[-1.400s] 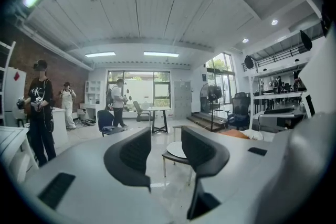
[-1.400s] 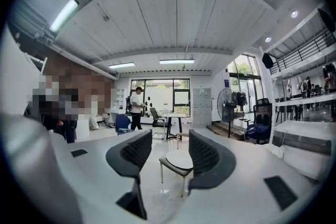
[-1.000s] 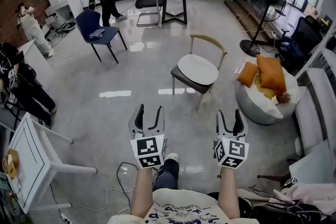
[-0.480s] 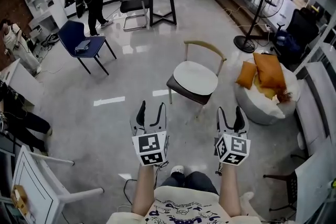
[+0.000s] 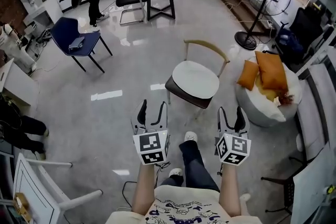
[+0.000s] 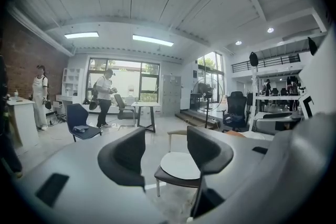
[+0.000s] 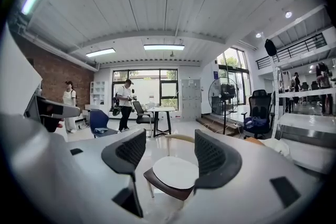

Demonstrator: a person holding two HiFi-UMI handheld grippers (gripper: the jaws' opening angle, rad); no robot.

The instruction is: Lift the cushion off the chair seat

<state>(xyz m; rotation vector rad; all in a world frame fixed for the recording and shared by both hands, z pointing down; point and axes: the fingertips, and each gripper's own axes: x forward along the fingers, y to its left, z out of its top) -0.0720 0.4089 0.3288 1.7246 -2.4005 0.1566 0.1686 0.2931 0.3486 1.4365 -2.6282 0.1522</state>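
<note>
left tongs (image 5: 152, 108) and right tongs (image 5: 231, 112) wide open, empty, white cushion (image 5: 196, 80) on chair (image 5: 178, 91) ahead

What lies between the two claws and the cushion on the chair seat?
Only bare floor, as the head view shows: the left claw and right claw hang open, short of the cushion.

Ahead of the right gripper (image 5: 231, 112): cushion (image 5: 196, 78) smooth, matt white; chair back (image 5: 206, 45) pale wood; floor (image 5: 121, 76) beneath glossy and reflective.
</note>
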